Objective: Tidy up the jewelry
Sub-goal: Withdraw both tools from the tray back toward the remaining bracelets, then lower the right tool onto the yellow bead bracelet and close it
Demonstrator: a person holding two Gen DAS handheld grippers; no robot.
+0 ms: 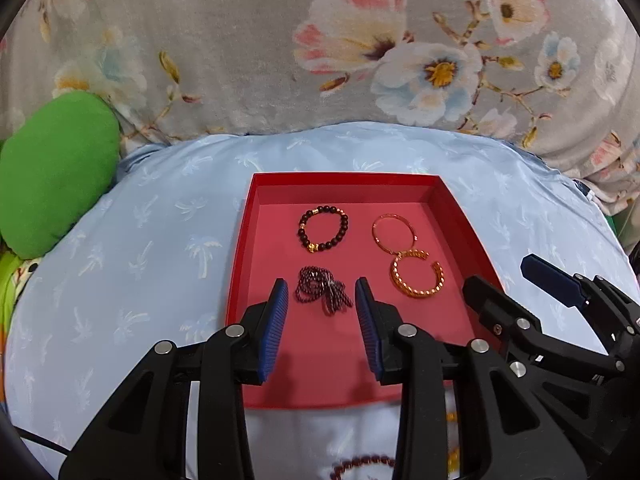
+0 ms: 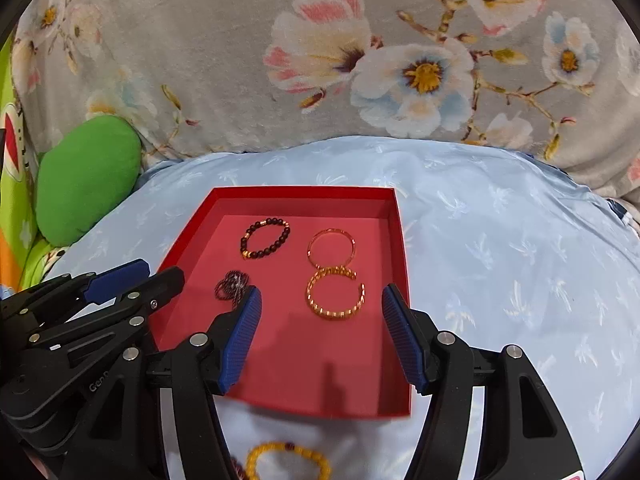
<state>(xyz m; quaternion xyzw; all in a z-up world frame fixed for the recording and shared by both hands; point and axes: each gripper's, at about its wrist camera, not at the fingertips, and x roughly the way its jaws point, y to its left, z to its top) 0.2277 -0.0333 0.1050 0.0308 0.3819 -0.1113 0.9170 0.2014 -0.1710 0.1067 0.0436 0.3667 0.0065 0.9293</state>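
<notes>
Four pieces in tray: a dark beaded bracelet [image 1: 323,230], a thin gold bangle [image 1: 395,233], a ridged gold cuff [image 1: 418,276] and a bunched dark bead strand [image 1: 323,289] lie on the floor of the red tray [image 1: 460,216].
Still outside: a yellow bead bracelet [image 2: 289,462] and a reddish bead one [image 1: 362,465] lie on the cloth nearer than the tray's front rim, blurred and possibly partly hidden.
Left gripper [image 1: 322,328]: jaws apart, empty; the dark strand lies just beyond its tips, between their lines.
Right gripper [image 2: 320,334]: jaws wide apart, empty; the cuff sits just ahead, centred.
Handling: beads look light, limp and slippery, so pinch across the bunch; bangle and cuff are stiff, so grip across the band.
Footing: the tray rests on a soft blue cushion [image 1: 160,220], so pressing down may tilt it.
</notes>
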